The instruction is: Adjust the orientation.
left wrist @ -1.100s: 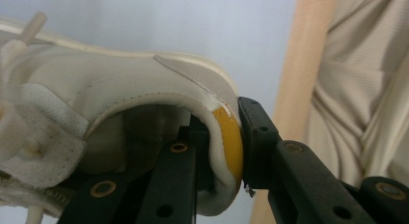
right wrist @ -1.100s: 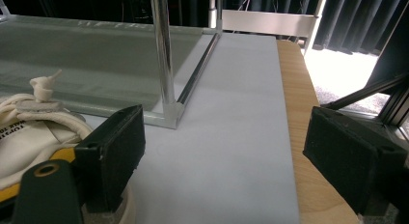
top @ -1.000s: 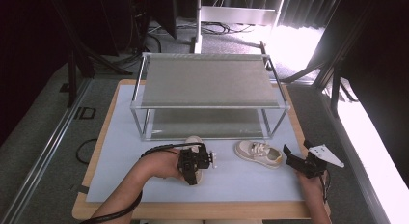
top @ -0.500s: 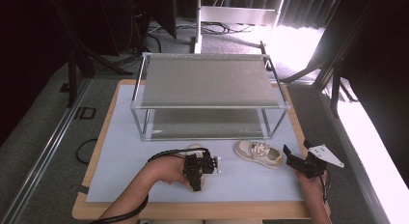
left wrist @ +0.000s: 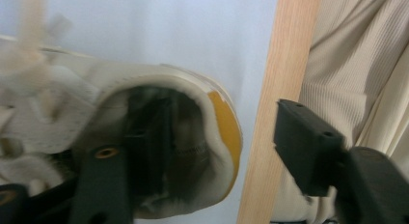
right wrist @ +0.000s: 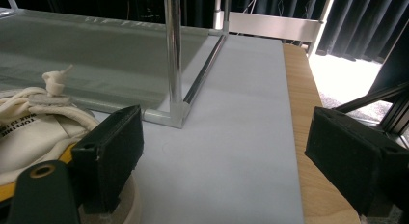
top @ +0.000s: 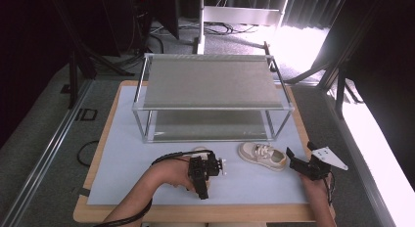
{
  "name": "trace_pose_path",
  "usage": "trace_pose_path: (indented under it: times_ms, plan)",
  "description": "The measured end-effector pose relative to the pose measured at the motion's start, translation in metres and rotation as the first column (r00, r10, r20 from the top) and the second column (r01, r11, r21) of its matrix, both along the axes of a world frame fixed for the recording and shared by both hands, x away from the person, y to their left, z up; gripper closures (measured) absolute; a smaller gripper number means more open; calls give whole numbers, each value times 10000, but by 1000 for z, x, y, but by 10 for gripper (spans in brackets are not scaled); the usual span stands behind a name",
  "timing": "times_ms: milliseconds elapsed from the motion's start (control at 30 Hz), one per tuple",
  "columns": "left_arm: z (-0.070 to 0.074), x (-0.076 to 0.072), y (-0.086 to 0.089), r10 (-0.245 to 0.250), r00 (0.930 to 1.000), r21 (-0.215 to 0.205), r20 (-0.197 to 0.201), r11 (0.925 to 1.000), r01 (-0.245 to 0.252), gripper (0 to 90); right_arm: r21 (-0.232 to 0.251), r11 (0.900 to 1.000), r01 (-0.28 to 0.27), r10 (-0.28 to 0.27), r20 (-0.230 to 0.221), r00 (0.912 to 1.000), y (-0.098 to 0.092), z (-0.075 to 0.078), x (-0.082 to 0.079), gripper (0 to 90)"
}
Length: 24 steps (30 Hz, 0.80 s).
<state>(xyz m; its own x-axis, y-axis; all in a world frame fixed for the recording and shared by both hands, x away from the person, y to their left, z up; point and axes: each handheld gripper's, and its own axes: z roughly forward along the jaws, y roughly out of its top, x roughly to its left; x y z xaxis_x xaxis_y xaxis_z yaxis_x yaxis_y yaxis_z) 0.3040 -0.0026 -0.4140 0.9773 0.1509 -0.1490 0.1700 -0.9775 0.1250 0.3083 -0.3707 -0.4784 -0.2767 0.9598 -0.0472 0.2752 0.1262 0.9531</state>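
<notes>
hidden: shoe (top: 198, 151) under the left gripper (top: 199, 174) in the high view, just a pale sliver clear of it | cut off: toe of that shoe past the left gripper view's left edge | blurred: its laces (left wrist: 34, 69) | hidden: second shoe (right wrist: 29, 132) partly behind the right gripper's (right wrist: 231, 161) near jaw

The one piece of writing that shows is small dark capital lettering printed on the cream fabric of the shoe (right wrist: 29, 137), at the left edge of the right gripper view. It runs in two short lines along the cloth by the shoe's opening. The letters are partly cut off and too small to make out with certainty. Nothing else in the pictures carries readable text.
</notes>
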Motion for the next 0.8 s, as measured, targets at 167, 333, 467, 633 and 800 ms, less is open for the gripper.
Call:
trace_pose_path:
  times_ms: [167,333,467,633,800]
  plan:
    - [0,0,1,157,9999,-73,42,9998,-157,305,50,10000,-70,70,52,10000,-1,0,-1,129]
    - [1,-1,1,235,9997,-119,56,9997,-234,304,111,9998,-173,173,-35,9998,-2,1,-2,128]
    - [5,0,4,308,9995,-171,53,9994,-307,294,150,9983,-566,572,-481,9972,-7,3,-4,129]
    - [5,1,6,257,9997,-131,-29,9996,-258,295,-115,9921,-1249,1235,-821,9889,-17,10,-5,129]
    - [5,1,6,249,9996,-89,-104,9996,-250,295,-709,9707,-2297,2172,-1505,9645,-18,18,-6,133]
